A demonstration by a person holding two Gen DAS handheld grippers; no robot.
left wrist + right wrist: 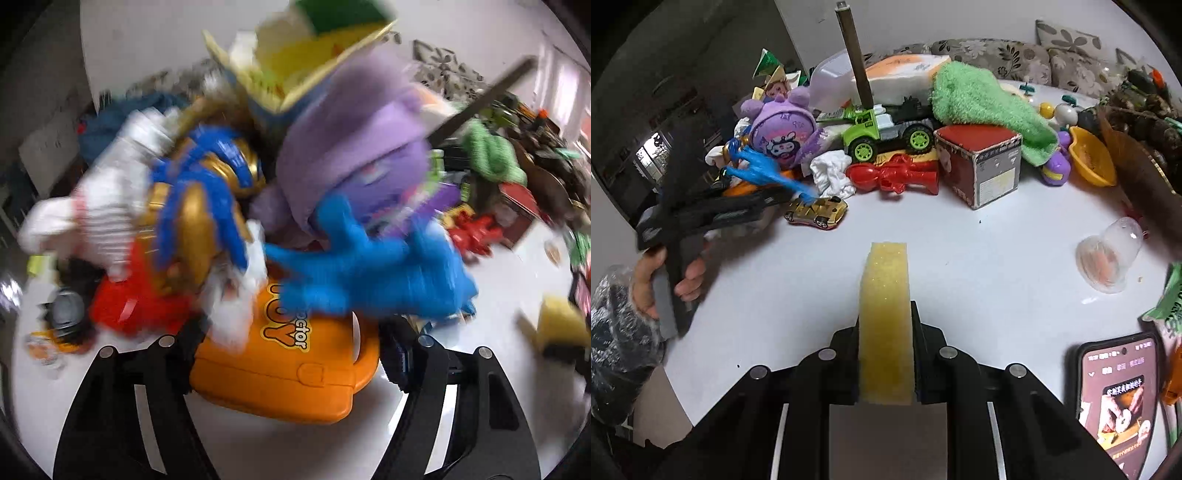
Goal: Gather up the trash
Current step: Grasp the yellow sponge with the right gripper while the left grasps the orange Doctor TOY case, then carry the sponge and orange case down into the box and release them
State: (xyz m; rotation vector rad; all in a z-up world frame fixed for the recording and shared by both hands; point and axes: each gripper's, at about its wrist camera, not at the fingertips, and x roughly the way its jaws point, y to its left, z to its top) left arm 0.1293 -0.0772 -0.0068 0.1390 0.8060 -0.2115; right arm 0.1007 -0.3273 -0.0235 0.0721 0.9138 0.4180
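Observation:
My right gripper [885, 317] is shut on a yellow sponge [885, 295] and holds it over the white table [960, 251]. My left gripper [291, 354] is open, its fingers on either side of an orange toy case [288, 369]. It is close against a pile of toys: a blue dinosaur figure [373, 273], a blue and gold robot figure [199, 206] and a purple plush [354, 140]. The left gripper also shows in the right wrist view [775, 199], reaching into that pile. The left wrist view is blurred.
A crumpled white tissue [833, 177], clear plastic cup [1112, 254], green snack wrapper [1171, 310], red box [979, 166], green cloth [982, 107], toy truck [886, 133], gold toy car [816, 212], red toy [894, 177] and a phone [1119, 398] lie on the table.

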